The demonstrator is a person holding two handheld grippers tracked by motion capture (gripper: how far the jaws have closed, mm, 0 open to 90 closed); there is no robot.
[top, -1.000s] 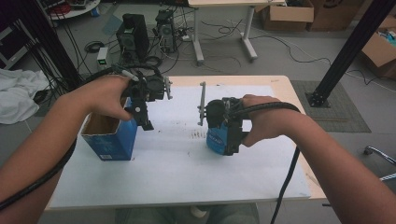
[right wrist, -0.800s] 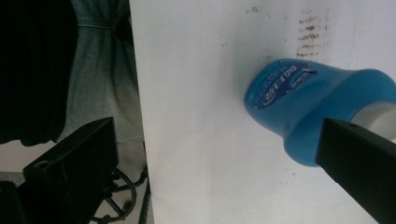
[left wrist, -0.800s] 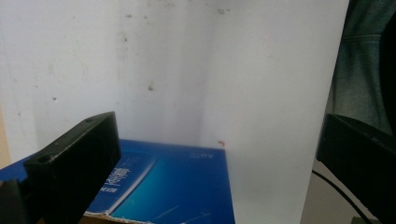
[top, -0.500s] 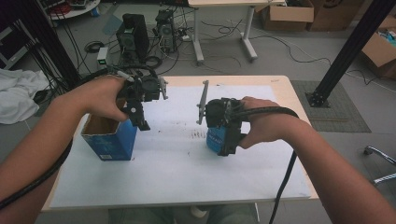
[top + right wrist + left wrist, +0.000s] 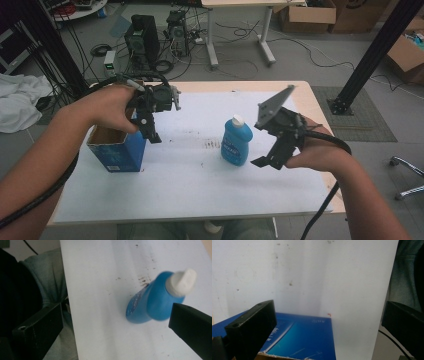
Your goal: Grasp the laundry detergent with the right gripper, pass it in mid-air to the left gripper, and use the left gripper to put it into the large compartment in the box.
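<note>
A blue bottle [image 5: 236, 142] with a white cap stands upright on the white table top [image 5: 200, 175], right of centre. My right gripper [image 5: 267, 161] hangs just right of it, tilted, open and apart from the bottle. In the right gripper view the bottle [image 5: 152, 302] lies beyond the wide-spread jaws of my right gripper [image 5: 115, 322], slightly blurred. An open blue cardboard box [image 5: 117, 150] stands at the left. My left gripper [image 5: 150, 131] hovers over its right rim, open, with nothing held. The left gripper view looks down on the box's blue side [image 5: 307, 337] between the spread jaws.
The table's near edge and the person's lap [image 5: 50, 285] lie close under both grippers. Computer towers [image 5: 142, 37], cables and cardboard boxes [image 5: 310, 15] stand on the floor behind the table. A black frame post [image 5: 370, 55] rises at the right.
My right gripper let go of the blue bottle and drew back to the right, tilting up. The bottle now stands alone. The left gripper stayed over the box.
</note>
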